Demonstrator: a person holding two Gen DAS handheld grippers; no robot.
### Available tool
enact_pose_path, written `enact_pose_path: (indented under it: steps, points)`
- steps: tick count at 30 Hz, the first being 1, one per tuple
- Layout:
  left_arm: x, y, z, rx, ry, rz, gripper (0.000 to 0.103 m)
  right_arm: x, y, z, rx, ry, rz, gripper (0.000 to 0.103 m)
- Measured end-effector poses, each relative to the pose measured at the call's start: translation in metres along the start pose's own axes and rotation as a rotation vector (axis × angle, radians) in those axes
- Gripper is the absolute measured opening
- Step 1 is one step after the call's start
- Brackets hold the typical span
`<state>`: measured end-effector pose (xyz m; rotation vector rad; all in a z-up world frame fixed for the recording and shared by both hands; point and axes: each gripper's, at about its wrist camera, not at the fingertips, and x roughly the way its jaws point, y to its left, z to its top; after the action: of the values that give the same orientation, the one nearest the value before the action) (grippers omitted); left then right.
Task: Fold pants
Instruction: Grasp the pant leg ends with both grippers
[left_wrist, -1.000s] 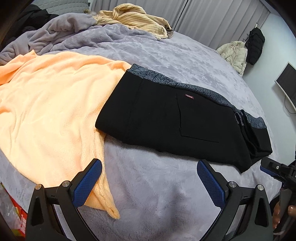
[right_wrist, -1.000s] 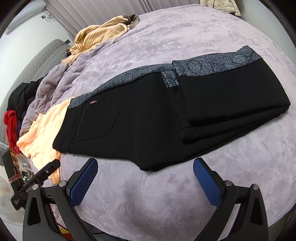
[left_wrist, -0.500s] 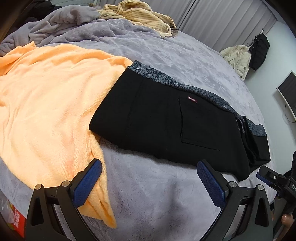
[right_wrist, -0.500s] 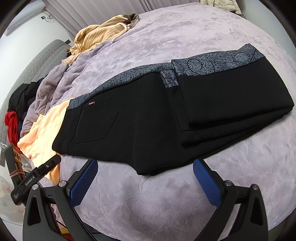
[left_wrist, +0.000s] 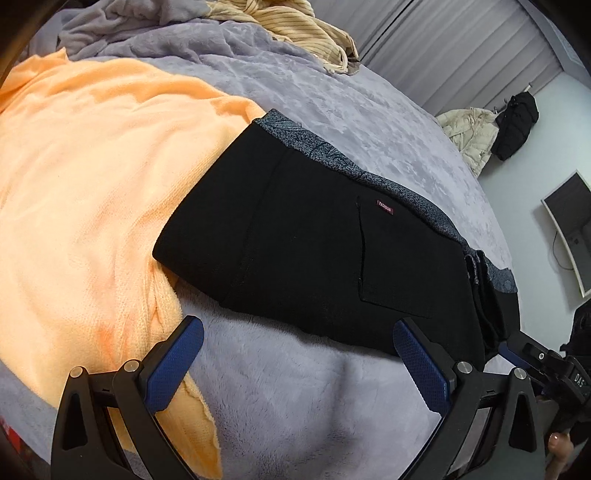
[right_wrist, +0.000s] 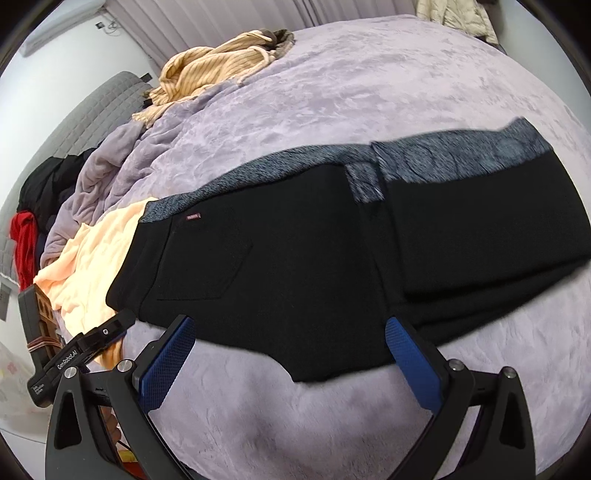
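Black pants (right_wrist: 295, 266), centre frame on bed (right_wrist: 369, 110): partly folded, further fold apparently pending; left gripper (left_wrist: 295, 365) and right gripper (right_wrist: 288, 358) both spread wide, empty.

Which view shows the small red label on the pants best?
The left wrist view: the red label is sharp there, its lettering nearly readable. In the right wrist view it is smaller and blurred on the black pants.

Soft even light; fisheye-warped edges, right view motion-blurred.
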<state>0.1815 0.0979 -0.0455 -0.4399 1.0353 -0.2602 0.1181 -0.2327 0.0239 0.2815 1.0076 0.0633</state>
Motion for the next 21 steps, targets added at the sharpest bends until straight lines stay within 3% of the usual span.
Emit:
enact_pose_path:
  steps: [4, 6, 11, 18, 21]
  points:
    - [0.003, 0.005, 0.003, -0.02, -0.025, -0.049, 0.103, 0.021, 0.005, 0.002, -0.014, 0.029, 0.011, 0.103]
    - [0.001, 0.005, 0.005, -0.028, -0.049, -0.122, 0.103, 0.031, 0.001, -0.002, 0.003, 0.055, 0.024, 0.103]
    - [0.008, 0.01, 0.007, -0.06, -0.073, -0.154, 0.103, 0.037, -0.004, -0.005, -0.011, 0.046, 0.044, 0.103]
    - [0.018, 0.003, 0.001, -0.014, -0.079, -0.103, 0.103, 0.038, -0.022, -0.006, 0.067, 0.029, 0.13, 0.102]
    - [0.022, -0.002, 0.001, -0.008, -0.071, -0.106, 0.103, 0.038, -0.02, -0.007, 0.051, 0.026, 0.125, 0.102]
